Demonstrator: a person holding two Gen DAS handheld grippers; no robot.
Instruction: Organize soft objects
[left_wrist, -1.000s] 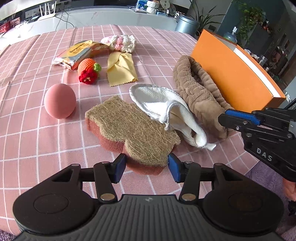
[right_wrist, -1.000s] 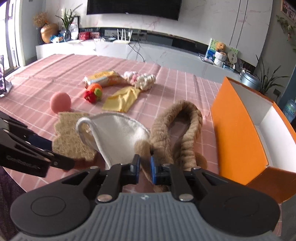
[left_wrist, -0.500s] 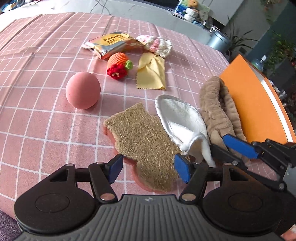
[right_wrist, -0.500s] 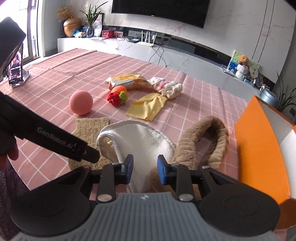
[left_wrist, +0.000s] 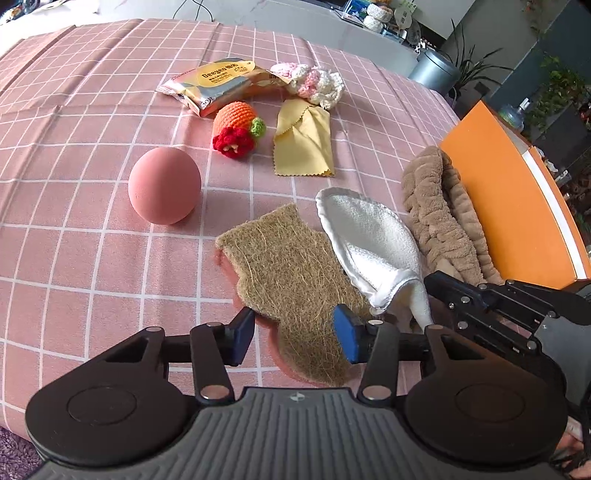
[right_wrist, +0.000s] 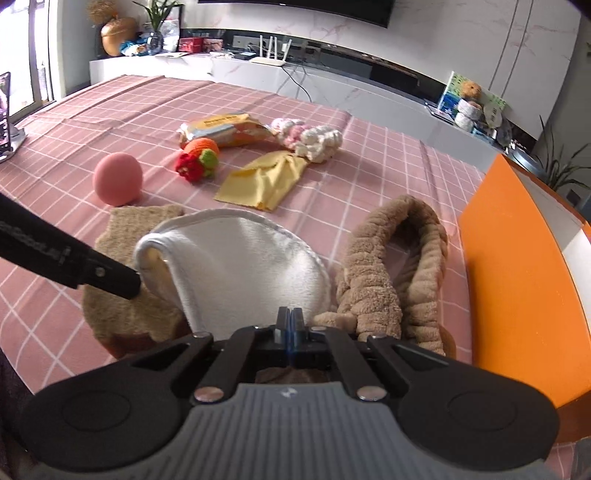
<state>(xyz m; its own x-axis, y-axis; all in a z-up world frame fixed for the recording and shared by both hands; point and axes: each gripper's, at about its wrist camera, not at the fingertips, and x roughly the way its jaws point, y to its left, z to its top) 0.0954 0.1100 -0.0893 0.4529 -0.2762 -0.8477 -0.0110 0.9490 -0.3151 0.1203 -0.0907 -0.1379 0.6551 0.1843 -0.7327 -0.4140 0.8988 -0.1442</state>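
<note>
A white cloth (right_wrist: 236, 266) lies over the right side of a brown fibre sponge (left_wrist: 291, 273) on the pink checked tablecloth. My right gripper (right_wrist: 290, 321) is shut on the near edge of the white cloth (left_wrist: 373, 240). My left gripper (left_wrist: 293, 332) is open, its fingers on either side of the sponge's near end. A brown fluffy headband (right_wrist: 388, 269) lies to the right, beside an orange box (right_wrist: 517, 258). The right gripper's arm (left_wrist: 498, 302) shows at the right of the left wrist view.
Further back lie a pink ball (left_wrist: 164, 184), a crocheted orange and red toy (left_wrist: 236, 127), a yellow cloth (left_wrist: 304, 142), a snack packet (left_wrist: 214, 83) and a pink-white crocheted piece (left_wrist: 314, 79). The left gripper's finger (right_wrist: 66, 258) crosses the right view's left side.
My right gripper opened, shifted left from the headband and has now shut on the white cloth's edge. My left gripper stayed open at the sponge's near end.
</note>
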